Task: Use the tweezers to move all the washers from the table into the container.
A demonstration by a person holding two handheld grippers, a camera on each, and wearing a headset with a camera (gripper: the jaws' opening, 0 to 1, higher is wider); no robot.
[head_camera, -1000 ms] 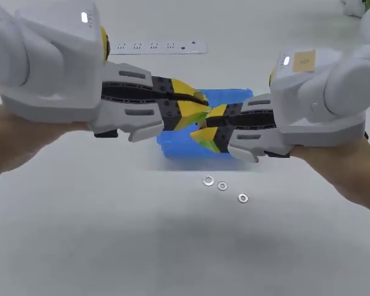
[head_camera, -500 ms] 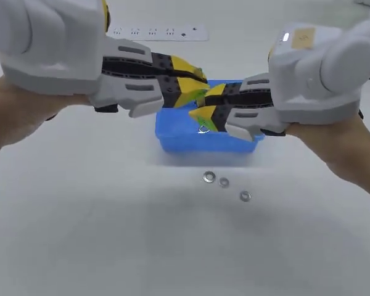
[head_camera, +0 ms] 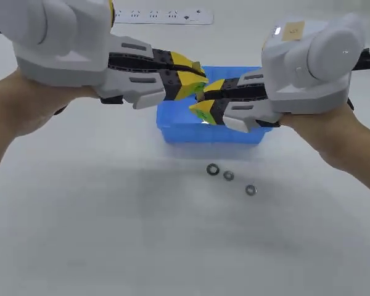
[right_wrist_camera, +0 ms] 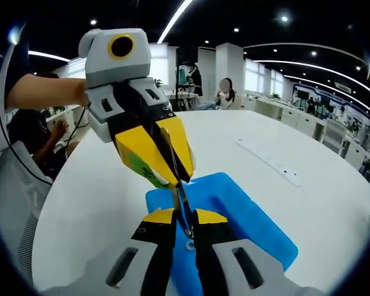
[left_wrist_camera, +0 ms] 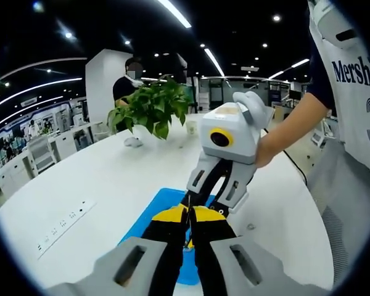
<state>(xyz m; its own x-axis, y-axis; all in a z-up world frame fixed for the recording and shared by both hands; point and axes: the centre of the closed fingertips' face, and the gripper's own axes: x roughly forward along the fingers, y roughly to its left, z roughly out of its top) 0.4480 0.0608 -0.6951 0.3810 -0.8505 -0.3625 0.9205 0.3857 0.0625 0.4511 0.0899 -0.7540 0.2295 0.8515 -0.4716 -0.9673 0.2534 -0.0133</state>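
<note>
The left tongs (head_camera: 199, 78) and right tongs (head_camera: 197, 110) both pinch the tweezers (right_wrist_camera: 177, 185) over the blue container (head_camera: 172, 131). Three washers (head_camera: 228, 176) lie on the counter (head_camera: 111, 216) just on its near side, closer to the right tongs.

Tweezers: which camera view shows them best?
The right gripper view: the tweezers run as thin blades from the fingers of the left gripper between those of the right gripper, over the blue container. The left gripper view gives an edge-on line; in the head view their tip peeks out below the fingers.
</note>
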